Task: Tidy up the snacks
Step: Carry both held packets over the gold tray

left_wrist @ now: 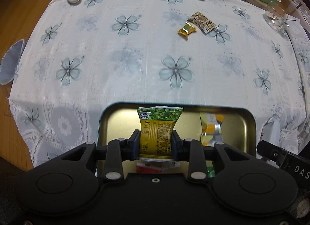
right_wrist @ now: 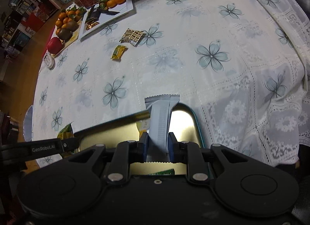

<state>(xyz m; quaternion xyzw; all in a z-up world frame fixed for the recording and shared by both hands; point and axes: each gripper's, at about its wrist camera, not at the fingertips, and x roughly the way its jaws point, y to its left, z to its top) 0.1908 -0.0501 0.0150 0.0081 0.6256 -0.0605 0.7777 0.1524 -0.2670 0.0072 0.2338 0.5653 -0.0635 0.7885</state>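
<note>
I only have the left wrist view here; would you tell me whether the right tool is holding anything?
Observer: Yes, the right tool is shut on a grey packet with a crimped end.
Operator: Thank you. Where is that packet relative to the tin?
Observer: It is over a rounded far corner of the tin, and its crimped end shows past the rim.
Operator: Is there any fruit beyond the apple that my view cuts off?
Observer: A heap of mandarins sits at the far end of the tray that carries the apple.
</note>
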